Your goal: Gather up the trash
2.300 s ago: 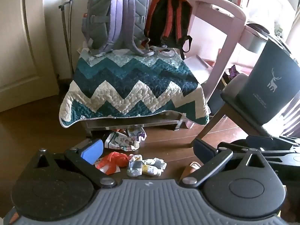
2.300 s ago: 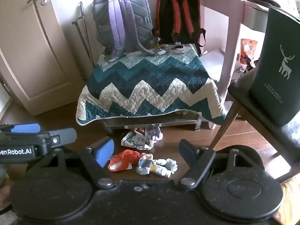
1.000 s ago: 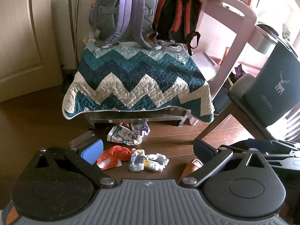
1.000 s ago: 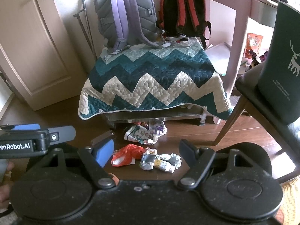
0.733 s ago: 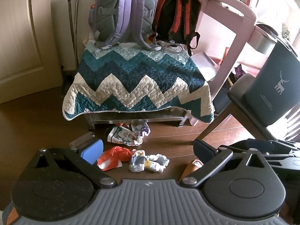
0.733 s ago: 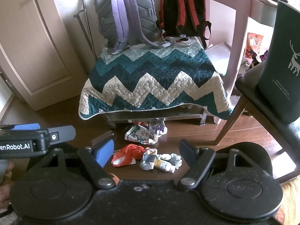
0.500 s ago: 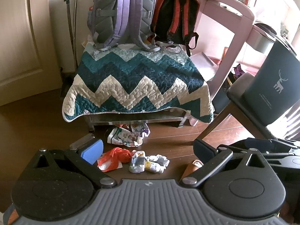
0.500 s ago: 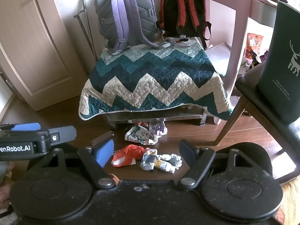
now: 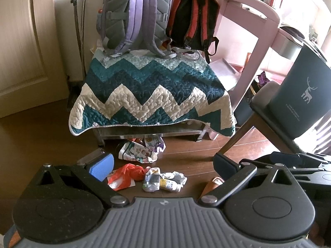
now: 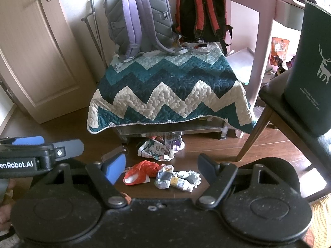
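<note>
Trash lies on the wooden floor (image 10: 206, 150) in front of both tools, in a loose cluster just short of the quilt-covered table (image 10: 165, 86). Nearest is a red plastic bag (image 10: 142, 171), and touching its right side sits a crumpled grey-and-white wrapper (image 10: 178, 178) whose long axis runs left to right across the view. Farther off, at the table's foot, is a wad of printed paper (image 10: 159, 149), partly under the quilt's edge.

The right tool (image 10: 161, 165) is held wide open and empty, and the bag and wrapper fall in the gap between its two fingers, so it looks the better placed of the two. The left tool (image 9: 163, 165) is also spread wide with nothing in it; the same pieces sit ahead of it, slightly toward its left finger.

The likely bin is the dark green paper bag with a deer print (image 10: 310, 72), standing upright on the chair (image 10: 275, 103) to the right, well apart from the trash. Its inside cannot be seen.
</note>
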Action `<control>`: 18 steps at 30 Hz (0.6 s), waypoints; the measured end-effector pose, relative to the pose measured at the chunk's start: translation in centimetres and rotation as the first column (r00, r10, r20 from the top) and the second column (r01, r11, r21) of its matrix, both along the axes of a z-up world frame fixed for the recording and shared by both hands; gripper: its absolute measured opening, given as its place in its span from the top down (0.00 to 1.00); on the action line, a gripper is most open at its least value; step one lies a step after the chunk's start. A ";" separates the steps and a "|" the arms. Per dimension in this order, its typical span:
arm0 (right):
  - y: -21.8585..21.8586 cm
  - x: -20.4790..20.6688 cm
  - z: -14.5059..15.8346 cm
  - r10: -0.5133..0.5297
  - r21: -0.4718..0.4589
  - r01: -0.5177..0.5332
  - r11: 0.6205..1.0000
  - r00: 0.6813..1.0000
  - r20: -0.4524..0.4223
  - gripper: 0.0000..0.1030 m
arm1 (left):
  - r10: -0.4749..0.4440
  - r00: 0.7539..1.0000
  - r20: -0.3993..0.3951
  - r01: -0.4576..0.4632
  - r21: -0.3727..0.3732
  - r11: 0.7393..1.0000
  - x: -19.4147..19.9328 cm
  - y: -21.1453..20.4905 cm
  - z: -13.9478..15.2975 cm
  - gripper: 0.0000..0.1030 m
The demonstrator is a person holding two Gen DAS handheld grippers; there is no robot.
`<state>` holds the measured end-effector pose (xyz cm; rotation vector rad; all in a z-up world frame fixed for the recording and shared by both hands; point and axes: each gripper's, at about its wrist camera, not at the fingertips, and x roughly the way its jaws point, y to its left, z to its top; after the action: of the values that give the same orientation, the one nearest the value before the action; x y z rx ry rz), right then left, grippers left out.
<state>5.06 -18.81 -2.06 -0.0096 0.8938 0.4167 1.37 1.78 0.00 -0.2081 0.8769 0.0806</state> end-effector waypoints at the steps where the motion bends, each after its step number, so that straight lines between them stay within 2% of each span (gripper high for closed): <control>1: 0.0 0.0 0.0 0.000 0.000 0.000 1.000 1.000 0.000 0.26 | 0.001 1.000 0.001 -0.001 0.002 1.000 0.0 -0.1 0.0 0.00; 18: 0.1 -0.1 0.0 0.001 0.000 -0.001 1.000 1.000 0.003 0.26 | 0.004 1.000 0.003 -0.004 0.004 1.000 -0.3 -0.3 -0.2 0.00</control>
<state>4.96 -18.72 -2.02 -0.0107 0.8913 0.4179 1.11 1.45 -0.24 -0.2065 0.8730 0.0858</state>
